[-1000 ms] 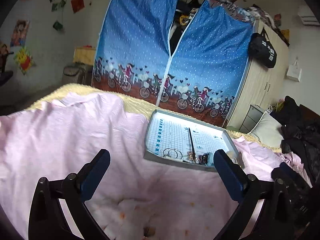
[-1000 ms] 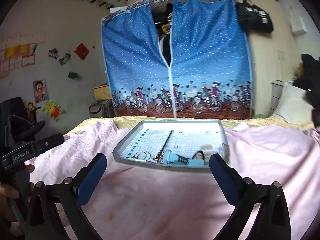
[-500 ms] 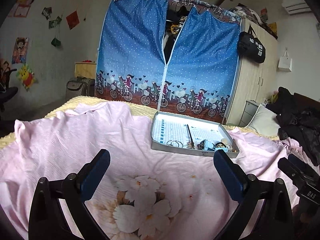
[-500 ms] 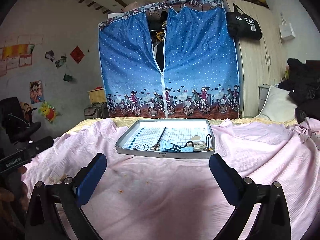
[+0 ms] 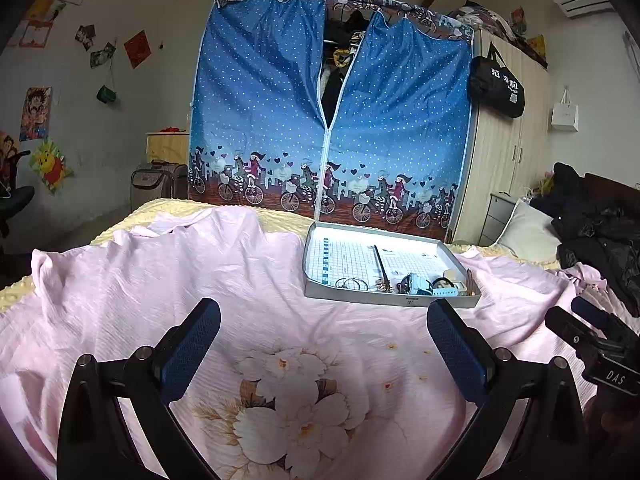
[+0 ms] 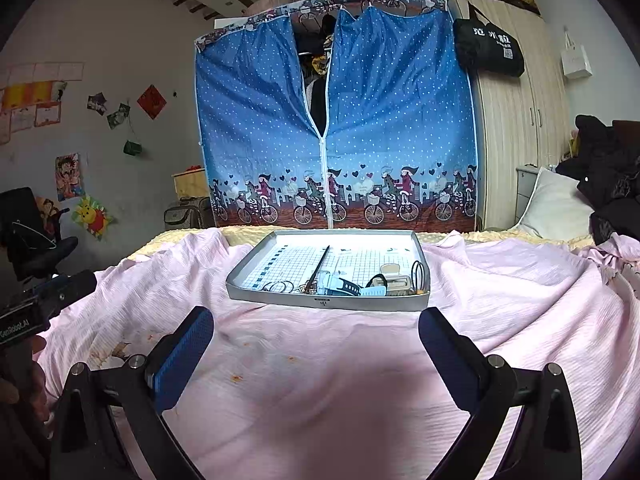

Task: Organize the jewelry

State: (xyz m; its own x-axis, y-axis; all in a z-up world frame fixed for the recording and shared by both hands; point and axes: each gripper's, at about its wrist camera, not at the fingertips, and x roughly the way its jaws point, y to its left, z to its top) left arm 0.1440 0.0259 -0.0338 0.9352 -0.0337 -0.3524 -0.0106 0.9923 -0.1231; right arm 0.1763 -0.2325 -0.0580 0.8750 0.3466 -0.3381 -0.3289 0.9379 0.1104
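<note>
A shallow grey tray (image 6: 328, 303) (image 5: 384, 300) with a grid-paper lining lies on the pink bedsheet, ahead of both grippers. Along its near edge sit thin ring-shaped hoops (image 6: 280, 286) (image 5: 352, 283), a light blue watch-like piece (image 6: 340, 285) (image 5: 418, 283), a beige clip (image 6: 390, 269) and a black loop (image 6: 418, 272). A long dark stick (image 6: 320, 262) (image 5: 380, 258) rests across the lining. My left gripper (image 5: 324, 344) is open and empty, short of the tray and to its left. My right gripper (image 6: 316, 344) is open and empty, facing the tray's front wall.
A blue fabric wardrobe (image 6: 332, 120) stands beyond the bed's far edge. A wooden cupboard with a black bag (image 6: 486, 46) is at the right. A pillow (image 6: 554, 204) and dark clothes (image 5: 600, 236) lie at the right. The pink sheet (image 6: 320, 392) spreads wide around the tray.
Both grippers have drawn back from the tray, which now looks smaller and farther off. More of the flowered sheet shows under the left gripper. Both stay open.
</note>
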